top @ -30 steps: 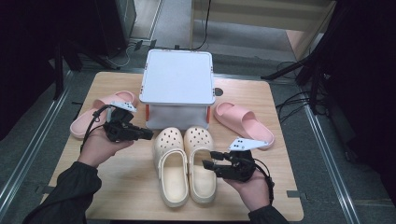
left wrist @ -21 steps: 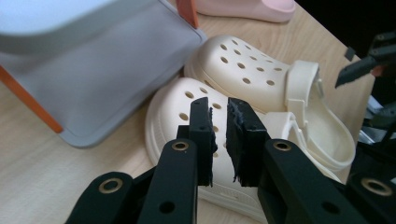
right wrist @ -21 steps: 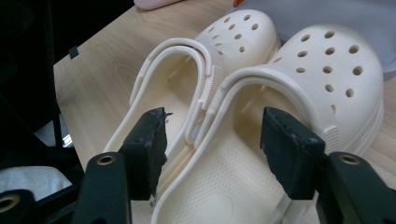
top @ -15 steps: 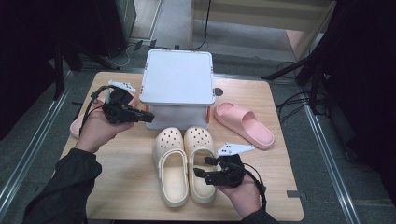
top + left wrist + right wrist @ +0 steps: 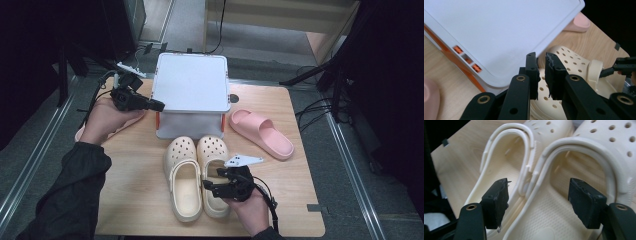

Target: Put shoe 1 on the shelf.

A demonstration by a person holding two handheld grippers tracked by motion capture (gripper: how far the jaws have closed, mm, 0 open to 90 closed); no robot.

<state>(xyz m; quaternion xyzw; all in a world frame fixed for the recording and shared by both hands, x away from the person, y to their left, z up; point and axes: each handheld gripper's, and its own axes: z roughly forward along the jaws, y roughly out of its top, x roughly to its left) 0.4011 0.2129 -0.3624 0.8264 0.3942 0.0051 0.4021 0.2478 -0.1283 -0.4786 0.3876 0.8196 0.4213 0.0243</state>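
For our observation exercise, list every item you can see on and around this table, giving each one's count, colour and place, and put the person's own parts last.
Table: one, light wood, under everything.
Storage box: one, white lid with orange latches, rear centre of the table.
Cream clogs: two, side by side in front of the box, toes towards it.
Pink slides: two; one right of the box, one left of it, mostly behind the left hand.
Left gripper: one, black, at the box's left edge, jaws nearly closed, holding nothing.
Right gripper: one, black, open over the clogs' heel ends, jaws just widened.
Forearms: two, dark sleeves, entering from the bottom.
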